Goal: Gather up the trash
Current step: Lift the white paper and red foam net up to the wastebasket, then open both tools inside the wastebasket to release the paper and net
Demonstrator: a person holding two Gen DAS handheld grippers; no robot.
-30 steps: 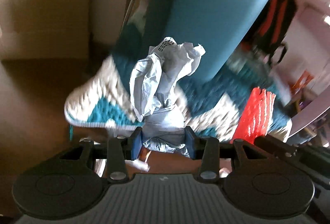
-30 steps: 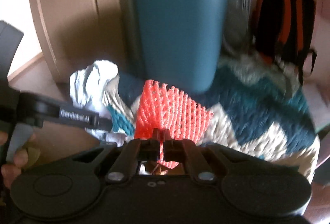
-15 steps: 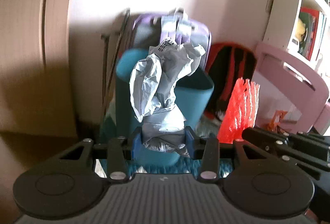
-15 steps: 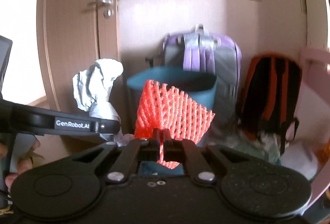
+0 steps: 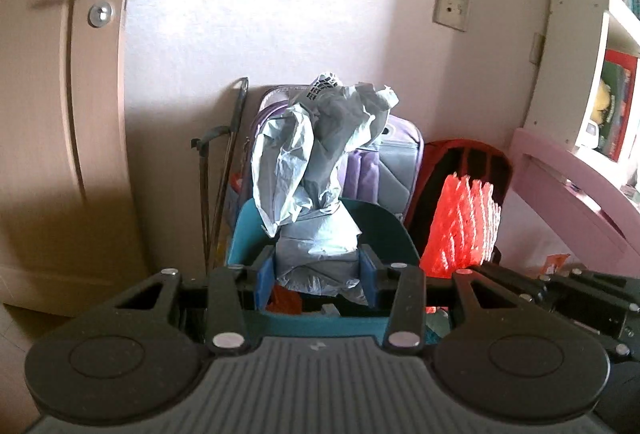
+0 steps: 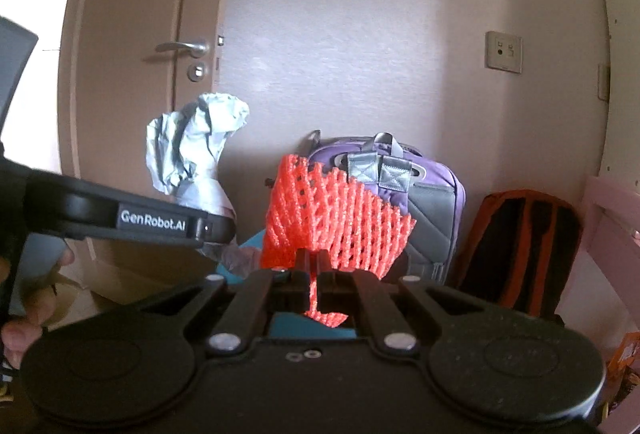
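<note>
The left gripper (image 5: pixel 316 276) clamps a crumpled grey bag (image 5: pixel 316 170) directly above the teal bin's (image 5: pixel 384 230) open mouth, while the right gripper (image 6: pixel 311 270) pinches an orange foam net (image 6: pixel 332 218) just beside it, near the bin's right edge. The risk seems to be that the springy net, released off-centre, catches the rim and tumbles outside, or that the light bag clings to the pads.

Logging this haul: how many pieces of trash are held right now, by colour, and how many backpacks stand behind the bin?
Grey crumpled plastic bag: 1
Orange foam net: 1
Purple backpack: 1
Black-and-orange backpack: 1
Total: 4
</note>
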